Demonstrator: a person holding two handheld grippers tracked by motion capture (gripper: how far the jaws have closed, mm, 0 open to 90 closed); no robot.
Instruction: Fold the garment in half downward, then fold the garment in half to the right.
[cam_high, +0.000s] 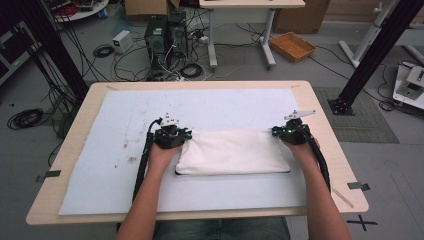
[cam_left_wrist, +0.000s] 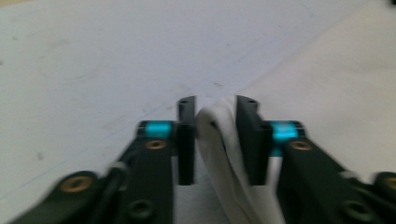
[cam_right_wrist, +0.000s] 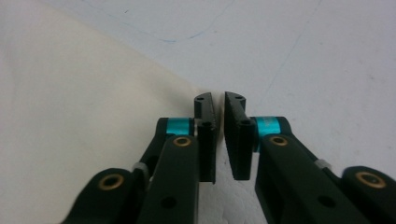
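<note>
Pillowcase (cam_high: 233, 151), cream-white and folded flat, lies in the middle of the high view on a pale sheet (cam_high: 115, 165) that covers most of a wooden table (cam_high: 327, 150). Both forearms come up from the bottom edge. The left gripper (cam_high: 170, 136) sits at the cloth's upper left corner and the right gripper (cam_high: 292, 132) at its upper right corner, each hand low over the table with its cable trailing back along the arm. Beyond the table, in the upper part of the frame, the floor carries tangled cables (cam_high: 175, 67), computer boxes (cam_high: 165, 32), a second table's legs (cam_high: 267, 42) and an orange tray (cam_high: 293, 46); none of it is near the hands.

In the left gripper view the jaws stand partly apart, low over the sheet. A bunched fold of the pillowcase (cam_left_wrist: 219, 144) rises between them, lying against the right-hand jaw with a small gap to the left-hand one, so the grip looks loose. More cloth spreads across the right of the frame.

In the right gripper view the jaws are a narrow gap apart at centre frame. The pillowcase (cam_right_wrist: 84, 116) fills the left side, its corner reaching the left-hand jaw; whether any cloth is pinched I cannot tell. Bare sheet (cam_right_wrist: 317, 65) lies to the right.
</note>
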